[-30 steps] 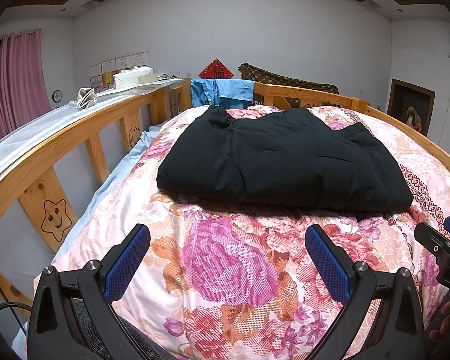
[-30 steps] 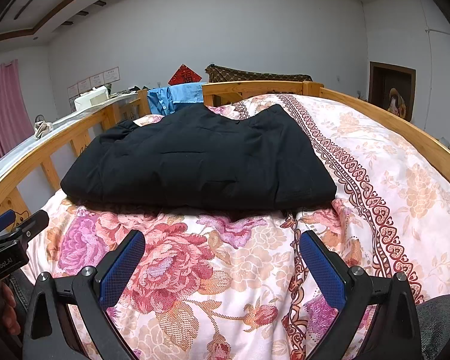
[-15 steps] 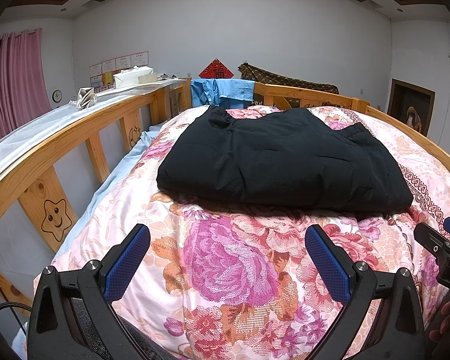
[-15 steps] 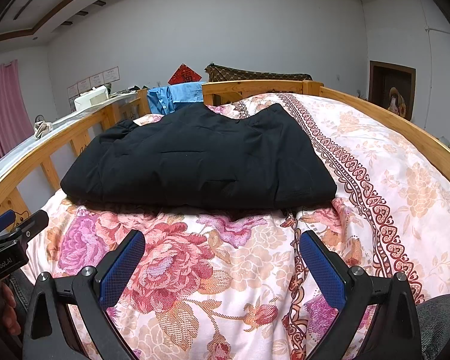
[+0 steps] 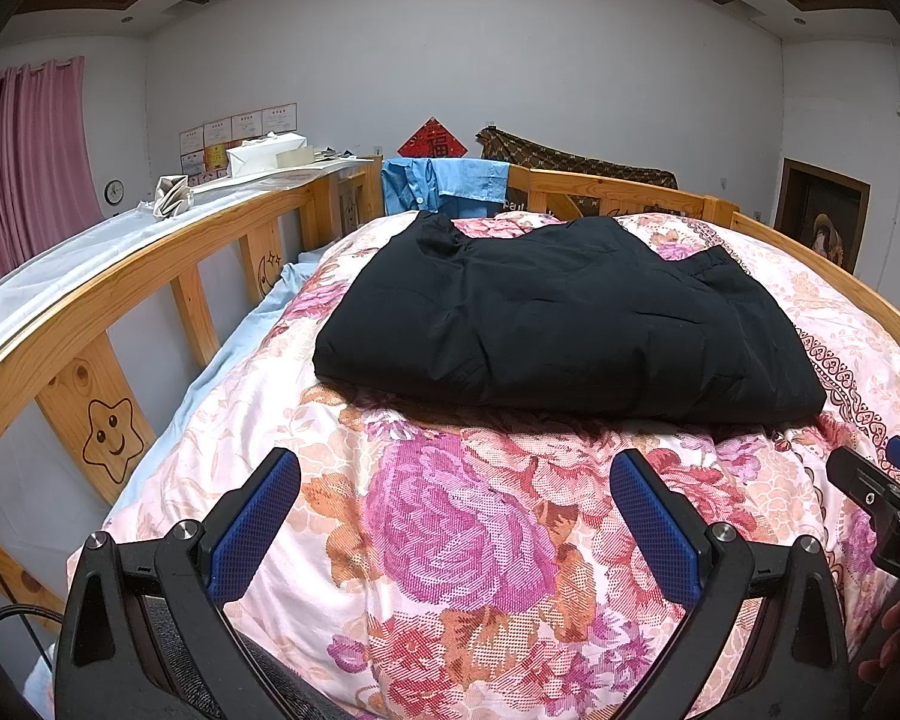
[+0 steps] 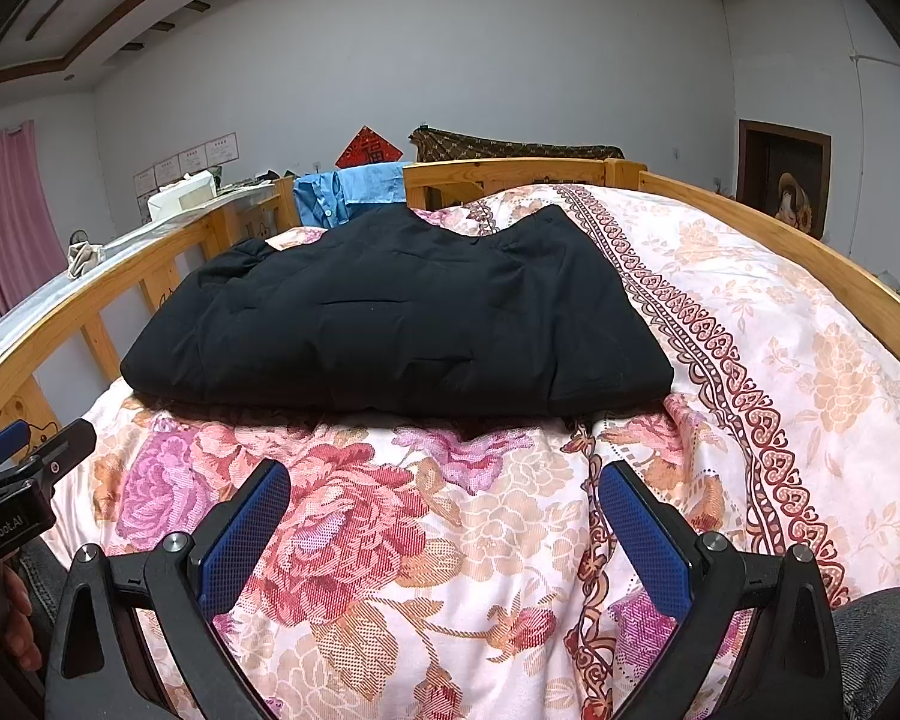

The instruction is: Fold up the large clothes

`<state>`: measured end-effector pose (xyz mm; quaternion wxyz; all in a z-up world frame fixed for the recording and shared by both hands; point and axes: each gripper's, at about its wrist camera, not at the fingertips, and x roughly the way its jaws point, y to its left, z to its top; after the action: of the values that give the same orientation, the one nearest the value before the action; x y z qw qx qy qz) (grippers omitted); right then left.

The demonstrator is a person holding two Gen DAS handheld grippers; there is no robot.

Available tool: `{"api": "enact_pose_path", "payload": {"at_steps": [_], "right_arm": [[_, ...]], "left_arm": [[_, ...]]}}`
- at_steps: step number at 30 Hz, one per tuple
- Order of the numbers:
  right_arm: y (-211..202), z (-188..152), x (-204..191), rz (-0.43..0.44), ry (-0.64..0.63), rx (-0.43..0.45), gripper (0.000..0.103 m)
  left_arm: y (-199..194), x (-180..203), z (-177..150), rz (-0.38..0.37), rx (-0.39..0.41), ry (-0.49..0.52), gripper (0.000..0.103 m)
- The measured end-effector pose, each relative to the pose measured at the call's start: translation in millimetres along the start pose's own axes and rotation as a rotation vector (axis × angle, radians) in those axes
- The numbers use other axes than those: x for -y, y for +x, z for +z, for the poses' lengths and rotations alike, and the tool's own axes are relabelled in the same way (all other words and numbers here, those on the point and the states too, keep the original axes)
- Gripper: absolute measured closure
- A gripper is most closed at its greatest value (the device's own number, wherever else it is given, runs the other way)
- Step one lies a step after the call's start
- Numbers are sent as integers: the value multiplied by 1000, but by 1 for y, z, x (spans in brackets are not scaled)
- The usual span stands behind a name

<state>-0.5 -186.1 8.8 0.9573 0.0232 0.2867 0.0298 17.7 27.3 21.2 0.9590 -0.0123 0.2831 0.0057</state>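
So both grippers are sitting low at the near end of the bed with nothing in them. Left gripper [image 5: 455, 531] has its blue pads [image 5: 252, 525] spread wide apart over the flowery quilt [image 5: 450, 540], empty. Right gripper [image 6: 444, 531] is the same deal, blue pads [image 6: 645, 537] spread wide, gripping nothing, hovering over the quilt just to the right of the left one. You can see each tool poking into the edge of the other's view, plus a bit of the hand [image 6: 15, 630] holding the left one.

Further up the bed, well clear of both grippers, the black jacket [image 5: 570, 324] lies on the quilt as a folded, roughly rectangular bundle, its near edge a thick fold. It sits toward the left side, close to the wooden rail [image 5: 120, 276] with the smiling star carved in it. Behind it a blue shirt [image 5: 444, 183] is draped over the headboard [image 6: 510, 171], with a brown patterned cloth [image 5: 570, 159] beside that.
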Motion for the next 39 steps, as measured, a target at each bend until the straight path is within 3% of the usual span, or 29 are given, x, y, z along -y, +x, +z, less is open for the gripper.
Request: {"api": "enact_pose_path", "payload": {"at_steps": [29, 33, 39], "right_arm": [[0, 0, 1, 0, 3, -1, 0], [0, 0, 1, 0, 4, -2, 0], [0, -2, -1, -2, 5, -3, 0]], "left_arm": [[-3, -1, 1, -6, 5, -17, 2], [-9, -3, 3, 59, 33, -35, 2], [-8, -3, 3, 73, 31, -25, 2]]}}
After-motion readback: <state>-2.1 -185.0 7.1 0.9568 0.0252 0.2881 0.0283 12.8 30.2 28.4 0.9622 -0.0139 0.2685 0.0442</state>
